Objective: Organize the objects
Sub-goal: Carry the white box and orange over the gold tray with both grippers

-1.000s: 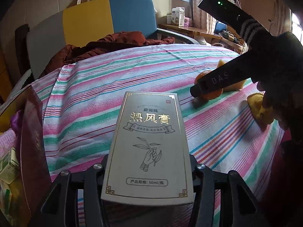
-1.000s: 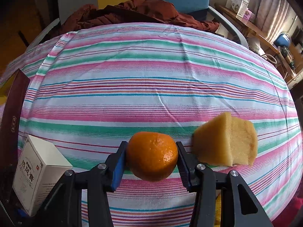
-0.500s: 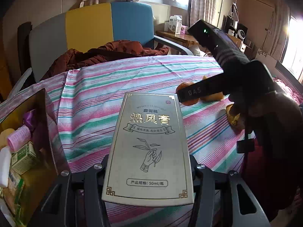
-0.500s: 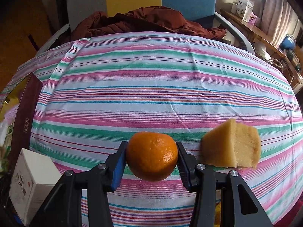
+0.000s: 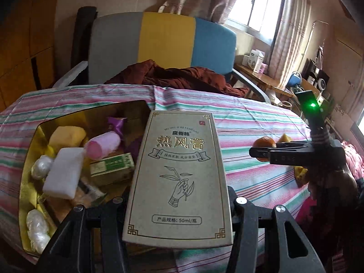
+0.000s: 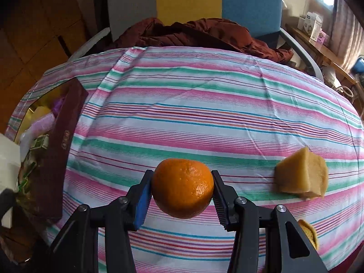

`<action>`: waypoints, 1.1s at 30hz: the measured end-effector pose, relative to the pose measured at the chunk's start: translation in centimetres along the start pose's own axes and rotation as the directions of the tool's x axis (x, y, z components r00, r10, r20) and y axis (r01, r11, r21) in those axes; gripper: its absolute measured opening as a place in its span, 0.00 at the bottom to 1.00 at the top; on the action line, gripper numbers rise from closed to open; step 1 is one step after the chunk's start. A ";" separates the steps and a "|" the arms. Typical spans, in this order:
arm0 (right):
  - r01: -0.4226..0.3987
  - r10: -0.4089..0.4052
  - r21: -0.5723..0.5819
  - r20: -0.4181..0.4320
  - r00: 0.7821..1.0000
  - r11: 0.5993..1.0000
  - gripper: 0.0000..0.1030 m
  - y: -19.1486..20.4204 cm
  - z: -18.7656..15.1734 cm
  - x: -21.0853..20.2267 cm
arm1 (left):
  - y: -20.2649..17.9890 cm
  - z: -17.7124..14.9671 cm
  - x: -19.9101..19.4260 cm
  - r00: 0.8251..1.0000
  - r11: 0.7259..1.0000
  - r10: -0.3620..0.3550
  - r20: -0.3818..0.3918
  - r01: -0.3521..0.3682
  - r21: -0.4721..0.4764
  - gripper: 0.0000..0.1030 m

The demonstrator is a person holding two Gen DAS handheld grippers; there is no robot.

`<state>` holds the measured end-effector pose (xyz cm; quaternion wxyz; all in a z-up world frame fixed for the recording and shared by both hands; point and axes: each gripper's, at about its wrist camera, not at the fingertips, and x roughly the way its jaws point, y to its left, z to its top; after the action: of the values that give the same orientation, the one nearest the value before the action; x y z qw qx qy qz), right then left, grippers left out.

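My left gripper [image 5: 177,201] is shut on a grey carton with gold Chinese lettering [image 5: 179,177], held above the right edge of an open gold-lined box [image 5: 29,159] that holds several small items. My right gripper [image 6: 182,199] is shut on an orange [image 6: 183,187] and holds it above the striped tablecloth [image 6: 204,113]. In the left wrist view the right gripper [image 5: 273,155] and its orange [image 5: 264,142] show at the right. A tan sponge wedge [image 6: 302,174] lies on the cloth right of the orange. The box's dark red wall [image 6: 59,154] shows at the left in the right wrist view.
Inside the box lie a white block [image 5: 63,173], a pink bottle [image 5: 102,145], a green carton [image 5: 111,166] and white wrapped balls [image 5: 37,229]. A chair with a brown garment [image 6: 200,34] stands behind the table. A yellow-brown piece [image 6: 308,233] lies at the cloth's right front edge.
My left gripper has carried the carton left, bringing the open box into full view beneath it. My right gripper has lifted and moved left with the orange, away from the sponge.
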<state>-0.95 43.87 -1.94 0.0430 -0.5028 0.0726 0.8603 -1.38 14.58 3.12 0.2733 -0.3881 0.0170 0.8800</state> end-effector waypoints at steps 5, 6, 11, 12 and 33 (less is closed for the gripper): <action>-0.099 0.102 -0.061 0.041 0.994 0.993 0.48 5.9 -0.2 -1.4 | 5.2 -1.2 -0.5 0.998 0.993 0.055 -0.014 -0.056 -0.104 0.51; -0.120 0.123 -0.075 0.046 0.991 0.990 0.48 7.1 -0.2 -1.6 | 6.0 -1.4 -0.6 0.998 0.991 0.060 -0.015 -0.061 -0.120 0.51; -0.192 0.201 -0.144 0.050 0.978 0.971 0.48 13.0 0.2 -1.7 | 8.4 -2.7 -1.1 0.998 0.983 0.057 -0.027 -0.061 -0.173 0.51; -0.198 0.208 -0.159 0.048 0.977 0.967 0.48 14.1 0.3 -1.7 | 8.6 -2.7 -1.0 0.998 0.982 0.051 -0.029 -0.055 -0.179 0.51; -0.241 0.255 -0.155 0.079 0.964 0.958 0.57 21.7 9.1 0.9 | 8.5 0.1 4.0 0.996 0.954 -0.069 -0.055 0.049 -0.295 0.54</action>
<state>-12.39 24.01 3.42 -0.0982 -0.4486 0.0706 0.8855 -7.86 9.26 -1.15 0.2381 -0.4527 -0.1167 0.8513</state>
